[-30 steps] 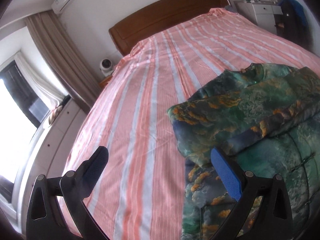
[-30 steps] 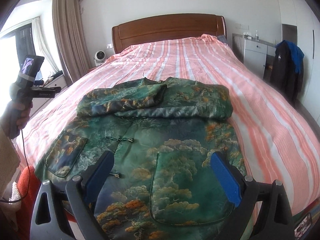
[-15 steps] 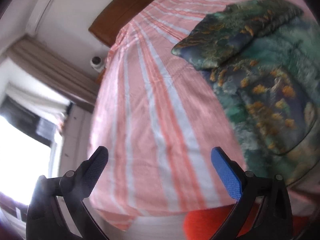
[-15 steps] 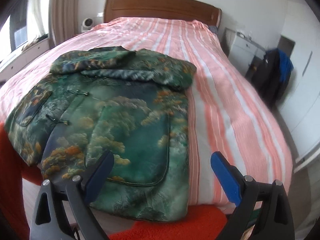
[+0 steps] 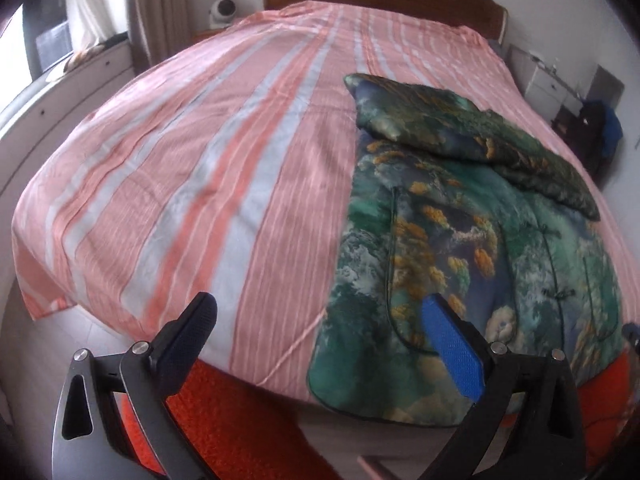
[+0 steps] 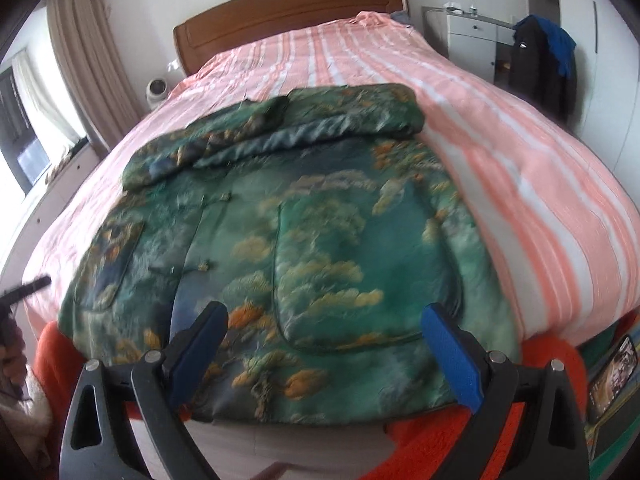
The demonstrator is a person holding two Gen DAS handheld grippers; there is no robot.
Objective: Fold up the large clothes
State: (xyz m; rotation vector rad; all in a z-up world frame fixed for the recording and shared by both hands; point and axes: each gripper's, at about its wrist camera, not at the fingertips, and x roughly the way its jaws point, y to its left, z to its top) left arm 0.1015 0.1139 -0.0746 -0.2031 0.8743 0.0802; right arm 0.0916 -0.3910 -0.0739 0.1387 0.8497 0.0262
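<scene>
We have the jacket (image 6: pixel 304 220) lying flat at the foot of the bed (image 5: pixel 192 168), hem hanging over the edge at 6 o'clock, both sleeves folded across the chest toward 12. Our left gripper (image 5: pixel 320 320) hangs off the jacket's hem corner, jaws wide and empty; our right gripper (image 6: pixel 324 328) hangs over the hem with jaws spread, holding nothing. We judge the sleeve folds done and the bottom fold next: each gripper should pinch a hem corner and carry it up toward 12.
</scene>
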